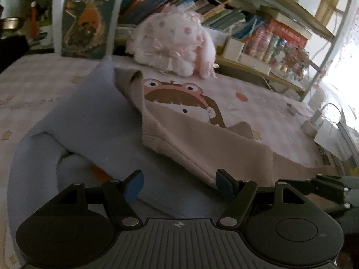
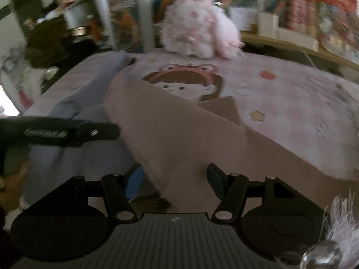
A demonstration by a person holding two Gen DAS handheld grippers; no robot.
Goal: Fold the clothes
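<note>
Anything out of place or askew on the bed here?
Yes. The beige sweater lies crooked, overlapping the rumpled blue garment, its ribbed edge bunched. A fluffy pink plush also sits on the blanket behind them.

Ahead of both grippers the way was taken up by a beige knitted garment (image 1: pixel 202 143) lying partly over a pale blue fleece garment (image 1: pixel 89 121), both spread on the pink cartoon-printed mat (image 1: pixel 264 103). To the right of the beige piece the mat lay bare, leaving room to pass. At the far edge a fluffy white-and-pink plush toy (image 1: pixel 175 44) stood in the way, with crowded bookshelves (image 1: pixel 246 18) close behind it. A white power strip with cables (image 1: pixel 314 121) occupied the mat's far right edge. In the right wrist view, the black left gripper (image 2: pixel 56 132) reached across the left side.
</note>
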